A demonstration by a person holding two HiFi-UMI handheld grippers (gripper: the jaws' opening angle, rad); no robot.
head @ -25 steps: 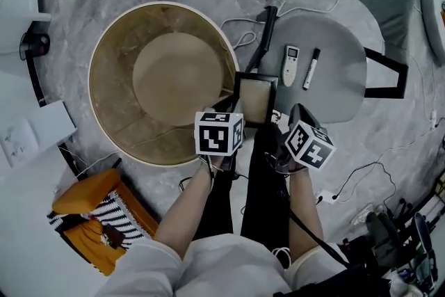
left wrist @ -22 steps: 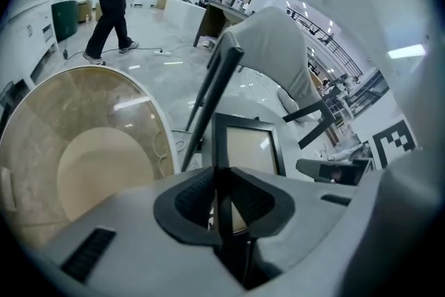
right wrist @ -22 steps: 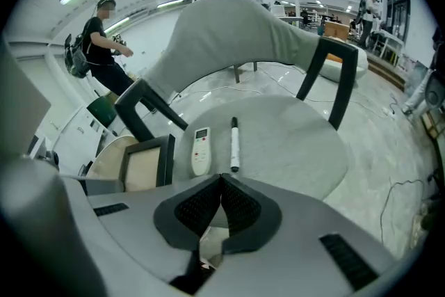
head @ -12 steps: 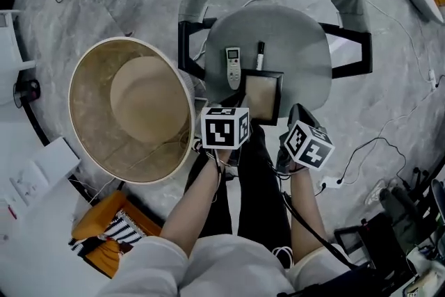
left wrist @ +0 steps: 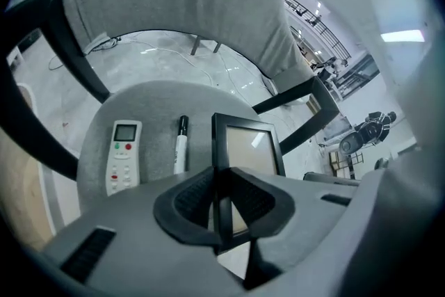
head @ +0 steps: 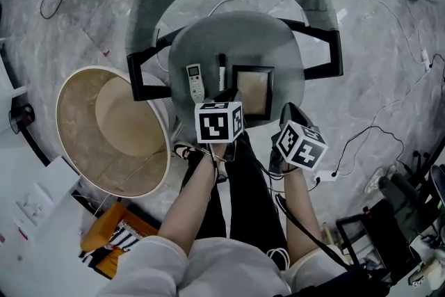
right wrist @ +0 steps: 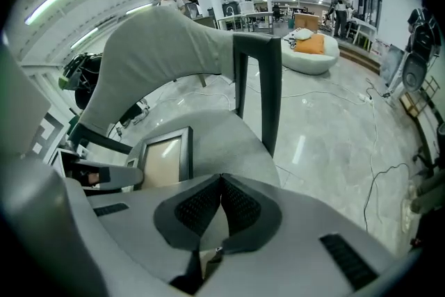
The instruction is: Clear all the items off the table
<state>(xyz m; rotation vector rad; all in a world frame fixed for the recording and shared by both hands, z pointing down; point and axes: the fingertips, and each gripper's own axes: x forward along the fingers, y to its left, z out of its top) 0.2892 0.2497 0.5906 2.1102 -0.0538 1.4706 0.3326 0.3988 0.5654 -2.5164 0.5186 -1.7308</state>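
Left hand-held gripper (left wrist: 221, 181) pinches picture frame (left wrist: 248, 148) edge; right hand-held gripper (right wrist: 221, 179) pressed together, empty. Should lay frame flat on chair seat (head: 278, 45), clear of marker (left wrist: 181, 142) and remote (left wrist: 123, 156).

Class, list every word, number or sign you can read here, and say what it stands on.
No text is readable.
Remote control: button labels and display too small to read.
Marker pen: barrel print blurred.
Marker cubes: square patterns, no letters.
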